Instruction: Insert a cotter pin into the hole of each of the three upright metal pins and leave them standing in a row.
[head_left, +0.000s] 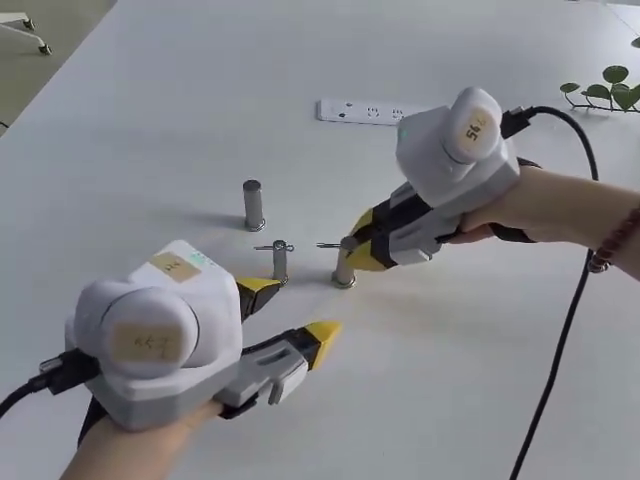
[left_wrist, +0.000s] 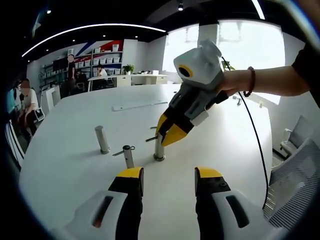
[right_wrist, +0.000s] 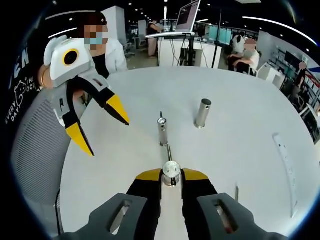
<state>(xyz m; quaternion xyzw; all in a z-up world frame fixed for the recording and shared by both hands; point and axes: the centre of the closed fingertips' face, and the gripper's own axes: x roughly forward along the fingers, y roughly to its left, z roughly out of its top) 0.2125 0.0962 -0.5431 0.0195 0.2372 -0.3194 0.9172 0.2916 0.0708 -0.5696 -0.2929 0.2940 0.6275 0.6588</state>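
Observation:
Three upright metal pins stand on the white table (head_left: 180, 120). The far pin (head_left: 253, 204) (right_wrist: 202, 113) is bare. The middle pin (head_left: 280, 260) (left_wrist: 129, 155) (right_wrist: 162, 131) has a cotter pin through its top. My right gripper (head_left: 352, 246) (right_wrist: 171, 176) is shut at the top of the near pin (head_left: 344, 270) (left_wrist: 159, 148), holding a cotter pin (head_left: 327, 244) (left_wrist: 150, 139) whose legs poke out the far side. My left gripper (head_left: 291, 308) (left_wrist: 169, 175) (right_wrist: 105, 134) hangs open and empty just in front of the middle pin.
A white power strip (head_left: 368, 110) lies at the back of the table, and plant leaves (head_left: 605, 88) reach in at the far right. A black cable (head_left: 570, 330) runs down the right side. A thin metal piece (right_wrist: 236, 192) lies on the table beside my right gripper.

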